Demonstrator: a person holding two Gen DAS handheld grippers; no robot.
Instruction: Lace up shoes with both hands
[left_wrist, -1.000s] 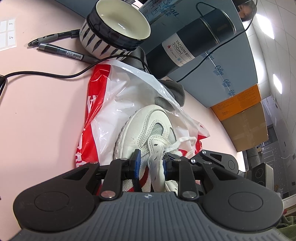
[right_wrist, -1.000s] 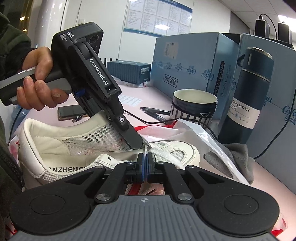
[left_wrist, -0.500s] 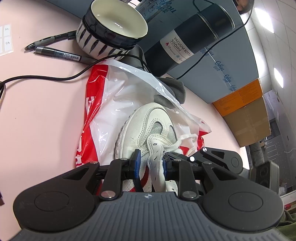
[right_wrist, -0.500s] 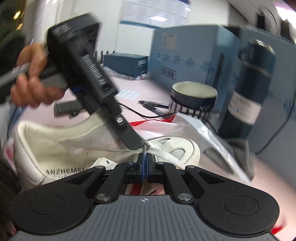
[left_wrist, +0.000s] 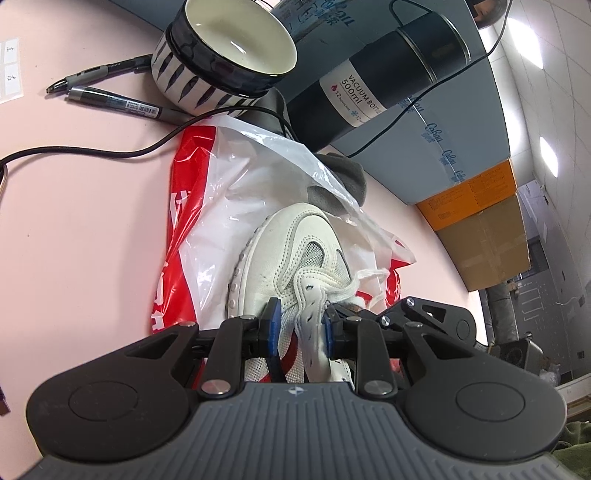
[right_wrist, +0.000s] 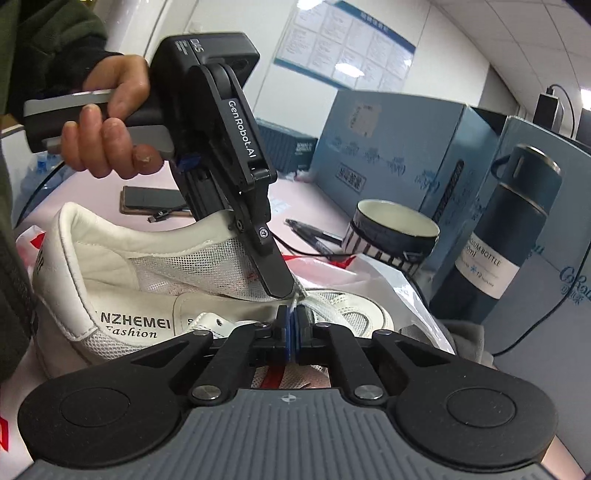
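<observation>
A white sneaker (left_wrist: 295, 240) lies on a red and white plastic bag (left_wrist: 221, 206), toe pointing away from me. My left gripper (left_wrist: 300, 323) is shut on the shoe's eyelet flap (left_wrist: 310, 325), its blue pads on either side of it. In the right wrist view the sneaker (right_wrist: 122, 295) shows its side, and a person's hand (right_wrist: 107, 140) holds the left gripper (right_wrist: 279, 290) tip-down on the lacing area. My right gripper (right_wrist: 291, 325) is shut on a thin white lace (right_wrist: 294, 304) just beside that tip. A loose frayed stretch of the lace (left_wrist: 369, 275) trails off to the right.
A striped bowl (left_wrist: 229, 55), a dark vacuum bottle (left_wrist: 373, 85), two pens (left_wrist: 110, 99) and a black cable (left_wrist: 92, 151) lie beyond the shoe on the pink table. A grey cloth (left_wrist: 343, 181) and blue boxes (right_wrist: 388, 147) stand behind. A phone (right_wrist: 151, 199) lies at the left.
The right gripper has rolled a little, tilting its view, and still pinches the lace. The left gripper stays on the eyelet flap; the shoe has not moved.
</observation>
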